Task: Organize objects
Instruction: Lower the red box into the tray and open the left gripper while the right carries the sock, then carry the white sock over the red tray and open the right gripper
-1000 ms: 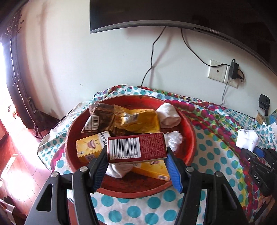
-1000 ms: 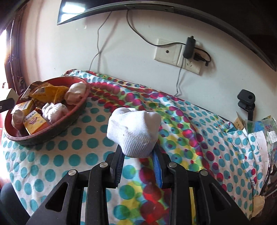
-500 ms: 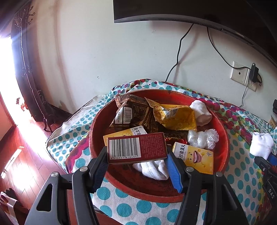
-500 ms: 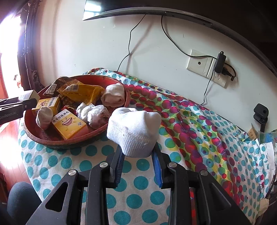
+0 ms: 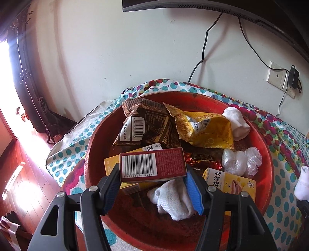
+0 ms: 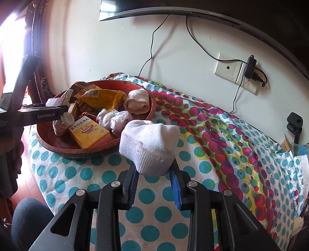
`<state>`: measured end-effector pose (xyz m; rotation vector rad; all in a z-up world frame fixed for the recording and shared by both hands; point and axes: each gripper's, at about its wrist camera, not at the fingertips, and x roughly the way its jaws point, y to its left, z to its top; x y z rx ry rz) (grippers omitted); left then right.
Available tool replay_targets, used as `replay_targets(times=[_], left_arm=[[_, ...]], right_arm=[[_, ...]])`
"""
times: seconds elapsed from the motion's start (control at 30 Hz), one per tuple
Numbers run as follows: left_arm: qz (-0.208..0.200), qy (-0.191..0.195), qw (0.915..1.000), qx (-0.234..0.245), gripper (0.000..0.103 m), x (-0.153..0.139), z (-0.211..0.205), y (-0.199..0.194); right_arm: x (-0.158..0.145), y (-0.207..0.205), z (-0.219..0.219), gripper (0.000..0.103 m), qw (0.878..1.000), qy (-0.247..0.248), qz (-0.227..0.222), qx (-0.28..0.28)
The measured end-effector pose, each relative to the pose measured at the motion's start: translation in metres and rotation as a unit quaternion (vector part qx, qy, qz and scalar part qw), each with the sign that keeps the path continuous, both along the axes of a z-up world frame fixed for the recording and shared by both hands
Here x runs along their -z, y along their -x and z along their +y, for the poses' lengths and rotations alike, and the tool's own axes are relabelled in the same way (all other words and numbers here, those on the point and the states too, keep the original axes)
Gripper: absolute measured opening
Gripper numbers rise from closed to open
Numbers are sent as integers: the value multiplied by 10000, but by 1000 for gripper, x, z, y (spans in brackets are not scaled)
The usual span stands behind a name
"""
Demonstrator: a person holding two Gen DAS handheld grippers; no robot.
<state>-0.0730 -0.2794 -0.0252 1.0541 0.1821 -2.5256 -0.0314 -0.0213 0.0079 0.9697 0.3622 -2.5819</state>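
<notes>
Fingers of the left hand-held gripper (image 5: 152, 179) pinch a red box (image 5: 152, 165) at lower centre, above the red bowl (image 5: 267, 173). Right hand-held gripper (image 6: 154, 174) clamps a white sock (image 6: 149, 145) at centre frame, over the dotted bench (image 6: 108, 177), bowl at left.

Red box (image 5: 152, 165) barcode – 6930957818431; left gripper (image 6: 46, 115) side – "GenRobot.AI"; monitor (image 6: 215, 14) – "xiaomi".

Red barcoded box (image 5: 152, 165) above red bowl (image 5: 267, 154); white sock (image 6: 149, 146) beside it.
</notes>
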Motion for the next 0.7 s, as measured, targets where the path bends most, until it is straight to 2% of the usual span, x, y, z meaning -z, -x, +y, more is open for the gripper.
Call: replay_targets(times=[0.1,0.43,0.53,0.6,0.7], left_arm=[[-81,-131,9999,-45,64,8,-6,12],[-228,-73,9997,89,66,9,-4,41],[-261,-58,9996,76,92,9,-6,36],[18,-112,9999,96,94,2,-5,21],[227,-100,9996,100,100,-7,-1,-6]], right_arm=[[-3,-3,-7,28,10000,-14,28,-92],[-3,2,-22,29,9999,-54,-16,-153],[-8,2,-30,29,9997,-87,36,-209],[-10,3,-35,29,9997,-85,46,-228],[-9,6,-44,29,9996,-120,27,-261]])
